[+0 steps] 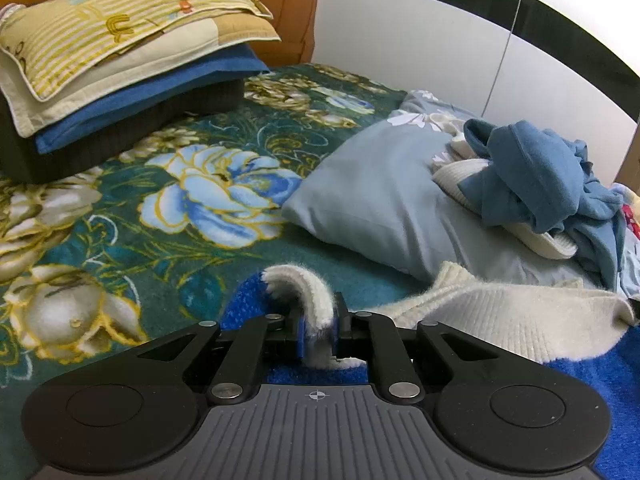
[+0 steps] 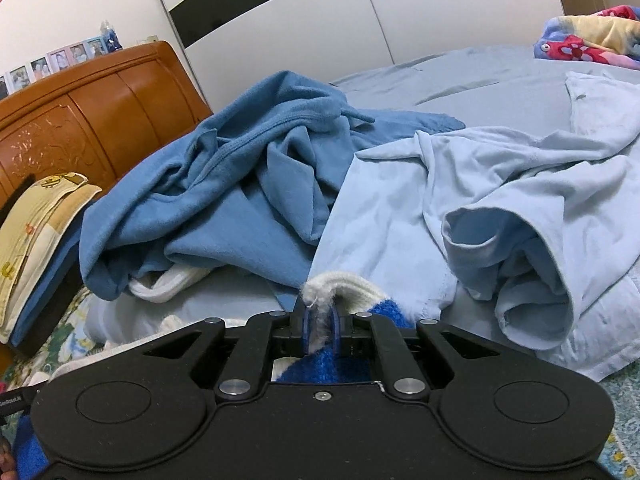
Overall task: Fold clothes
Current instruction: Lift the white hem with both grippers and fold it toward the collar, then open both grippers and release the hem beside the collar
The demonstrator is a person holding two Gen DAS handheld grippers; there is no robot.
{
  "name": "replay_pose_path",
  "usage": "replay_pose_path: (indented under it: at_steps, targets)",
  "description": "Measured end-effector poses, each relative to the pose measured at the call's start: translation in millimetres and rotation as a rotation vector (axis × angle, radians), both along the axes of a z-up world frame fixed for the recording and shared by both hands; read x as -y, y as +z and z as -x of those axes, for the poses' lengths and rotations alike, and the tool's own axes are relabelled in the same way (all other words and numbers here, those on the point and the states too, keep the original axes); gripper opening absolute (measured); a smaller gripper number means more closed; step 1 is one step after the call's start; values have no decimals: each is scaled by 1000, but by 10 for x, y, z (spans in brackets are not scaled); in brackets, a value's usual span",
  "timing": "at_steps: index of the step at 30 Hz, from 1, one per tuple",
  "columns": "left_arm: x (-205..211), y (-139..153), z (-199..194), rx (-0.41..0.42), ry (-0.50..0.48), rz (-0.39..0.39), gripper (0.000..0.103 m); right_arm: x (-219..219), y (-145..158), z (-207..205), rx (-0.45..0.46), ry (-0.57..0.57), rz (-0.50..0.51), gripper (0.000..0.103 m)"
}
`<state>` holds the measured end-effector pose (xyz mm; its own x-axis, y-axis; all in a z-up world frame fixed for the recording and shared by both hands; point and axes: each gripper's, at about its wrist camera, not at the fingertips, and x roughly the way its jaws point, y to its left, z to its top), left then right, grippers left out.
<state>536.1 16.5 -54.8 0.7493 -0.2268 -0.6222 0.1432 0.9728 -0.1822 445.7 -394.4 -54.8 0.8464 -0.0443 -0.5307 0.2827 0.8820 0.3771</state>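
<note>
Both sets of jaws are pinching down tight on the same garment, a fuzzy blue-and-white sweater (image 1: 512,320). The left gripper (image 1: 318,330) is clamping a curled white edge backed with bright blue, and the rest of the knit is trailing off to the right across the bed. Far left in that view, a stack of folded bedding (image 1: 120,76) is sitting on the floral blanket (image 1: 200,200), well apart from the action. Moving right, a pale blue pillow (image 1: 380,192) is lying just beyond the sweater, carrying a crumpled blue fleece (image 1: 536,176).

Over in the right wrist view, the wooden headboard (image 2: 92,120) is standing at far left, then that same blue fleece is heaping up in the middle, with a light blue shirt (image 2: 500,208) sprawling beside it. The right gripper (image 2: 320,332) is squeezing its own white trim with blue pile underneath.

Now the risks. The grips look to be on the very edges only, so a quick pull could be slipping the fluffy knit straight out of the jaws. The pile of unfolded clothes is lying close ahead, and a fold laid forward could be landing on the pillow or dragging the fleece along. Uneven hands would be leaving the fold crooked.
</note>
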Motion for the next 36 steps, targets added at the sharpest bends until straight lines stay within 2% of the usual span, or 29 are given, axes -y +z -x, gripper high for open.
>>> replay_pose_path:
  at_steps: [9, 12, 14, 16, 17, 18, 20, 22, 28, 29, 30, 31, 32, 33, 36]
  targets:
    - [3, 23, 6, 0, -4, 5, 12, -29, 21, -10, -19, 8, 27, 8]
    - [-19, 33, 8, 2, 1, 22, 14, -34, 56, -10, -23, 17, 26, 13]
    - [-34, 54, 19, 10, 1, 37, 18, -27, 75, -6, -21, 32, 11, 23]
    - [-56, 91, 41, 27, 11, 58, 35, -43, 119, 15, -12, 46, 21, 35]
    - [-65, 122, 64, 49, 25, 60, 70, -59, 147, 27, -10, 50, 35, 39]
    - [-73, 161, 92, 74, 39, 55, 93, -75, 181, 45, -3, 59, 52, 48]
    - [-77, 256, 154, 131, 60, 24, 93, -107, 252, 87, 9, 75, 90, 54]
    - [-85, 326, 168, 133, 59, 6, 93, -131, 323, 142, 17, 81, 131, 61]
    - [-140, 457, 319, 122, 97, -34, 92, -103, 534, 408, 60, 79, 178, 61]
    - [-135, 471, 356, 119, 96, -43, 85, -111, 553, 463, 66, 86, 179, 61]
    - [-118, 482, 405, 124, 79, -52, 75, -119, 572, 518, 72, 93, 180, 58]
    - [-86, 484, 458, 131, 56, -63, 74, -126, 592, 573, 77, 100, 181, 47]
    - [-40, 484, 516, 136, 29, -78, 72, -147, 589, 614, 70, 113, 182, 40]
    - [6, 480, 571, 139, 2, -91, 59, -176, 575, 648, 56, 129, 184, 30]
    - [131, 432, 694, 127, -69, -116, 43, -282, 471, 724, 7, 181, 194, 13]
